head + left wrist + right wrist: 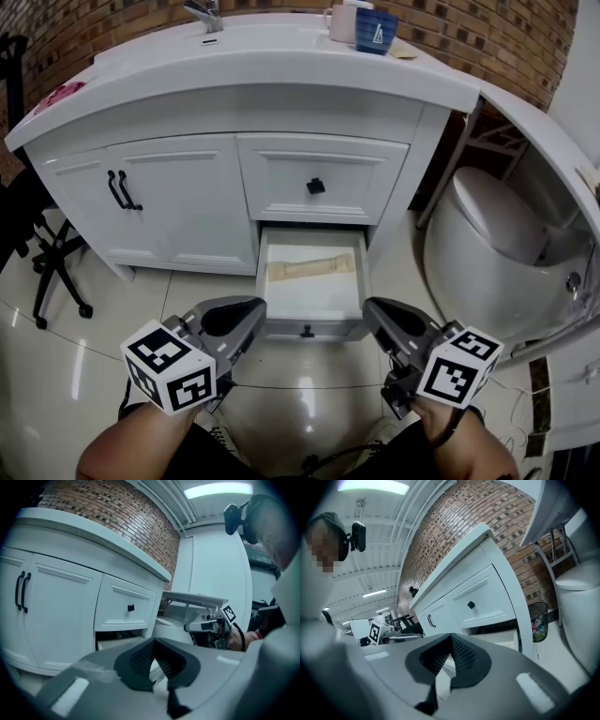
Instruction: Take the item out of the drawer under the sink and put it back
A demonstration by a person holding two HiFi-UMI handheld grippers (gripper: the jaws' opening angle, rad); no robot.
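Observation:
The bottom drawer of the white sink cabinet stands pulled out. A long beige item lies across its back part. My left gripper hangs just left of the drawer front, and my right gripper just right of it. Both hold nothing. In the left gripper view the ribbed pads meet at a point, and the drawer shows beyond them. In the right gripper view the pads also meet, with the drawer behind.
Above the open drawer is a shut drawer with a black knob. Cabinet doors are on the left, and an office chair stands further left. A white toilet stands at the right, and a waste bin beside the cabinet. A blue cup stands on the countertop.

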